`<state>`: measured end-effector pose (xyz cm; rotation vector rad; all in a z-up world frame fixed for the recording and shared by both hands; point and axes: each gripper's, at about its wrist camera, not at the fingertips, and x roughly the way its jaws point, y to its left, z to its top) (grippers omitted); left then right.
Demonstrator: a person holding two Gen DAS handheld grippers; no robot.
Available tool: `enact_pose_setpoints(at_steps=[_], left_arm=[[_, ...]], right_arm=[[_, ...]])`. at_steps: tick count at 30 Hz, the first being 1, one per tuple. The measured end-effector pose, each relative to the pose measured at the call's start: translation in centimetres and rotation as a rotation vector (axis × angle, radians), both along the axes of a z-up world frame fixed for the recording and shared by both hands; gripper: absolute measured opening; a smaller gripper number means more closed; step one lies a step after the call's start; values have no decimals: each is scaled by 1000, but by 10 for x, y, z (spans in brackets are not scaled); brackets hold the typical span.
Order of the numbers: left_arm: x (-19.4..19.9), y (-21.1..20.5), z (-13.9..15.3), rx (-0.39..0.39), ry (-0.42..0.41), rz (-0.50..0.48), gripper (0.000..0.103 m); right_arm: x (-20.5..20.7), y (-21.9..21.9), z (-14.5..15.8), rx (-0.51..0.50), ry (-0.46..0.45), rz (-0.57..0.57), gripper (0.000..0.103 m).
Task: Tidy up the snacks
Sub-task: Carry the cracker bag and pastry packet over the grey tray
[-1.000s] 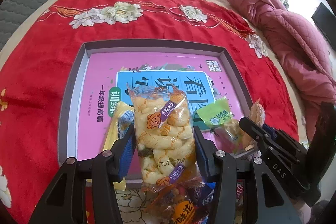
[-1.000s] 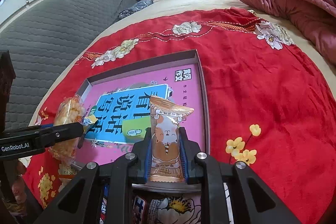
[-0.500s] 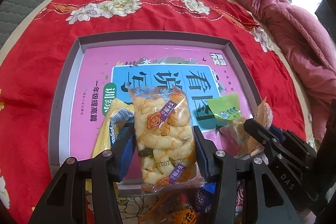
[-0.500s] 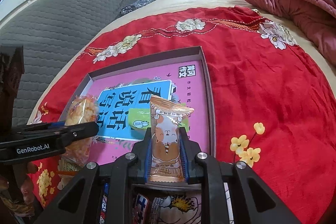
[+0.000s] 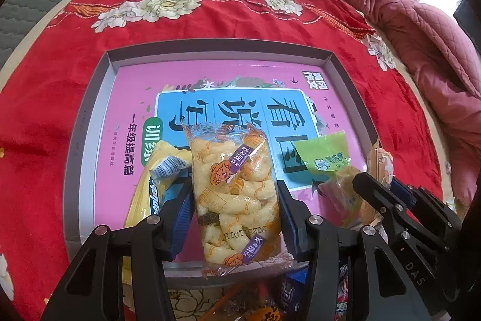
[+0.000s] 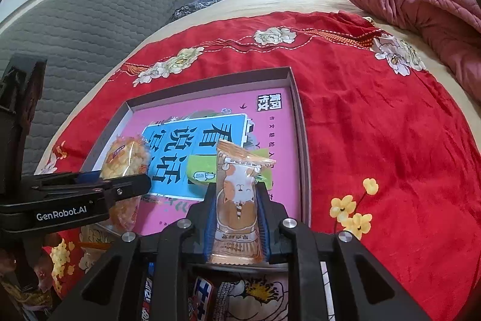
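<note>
Closer now, the tray (image 5: pixel 90 122) fills more view; left gripper (image 5: pixel 234 200) clamps the puff bag (image 5: pixel 234 188), right gripper (image 6: pixel 237 209) the hamster-print packet (image 6: pixel 237 200).

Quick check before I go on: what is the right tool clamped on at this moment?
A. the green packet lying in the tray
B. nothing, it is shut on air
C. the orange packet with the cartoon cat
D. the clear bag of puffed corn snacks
C: the right tool is shut on the orange cat packet, which stands upright between its blue pads, while the left tool holds the puffed snack bag.
</note>
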<state>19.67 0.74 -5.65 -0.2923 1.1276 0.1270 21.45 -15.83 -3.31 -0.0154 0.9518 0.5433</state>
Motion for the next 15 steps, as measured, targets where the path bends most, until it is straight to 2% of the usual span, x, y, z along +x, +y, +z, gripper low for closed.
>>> enact_pose_setpoints(at_steps=[6,15], left_arm=[[2,-1,-3,7,14,4,54],[3,-4,-7,7,32,-12,54]], right_arm=[[0,-1,2,6,-2,-9,30],[2,-3,2,7,5,-16,30]])
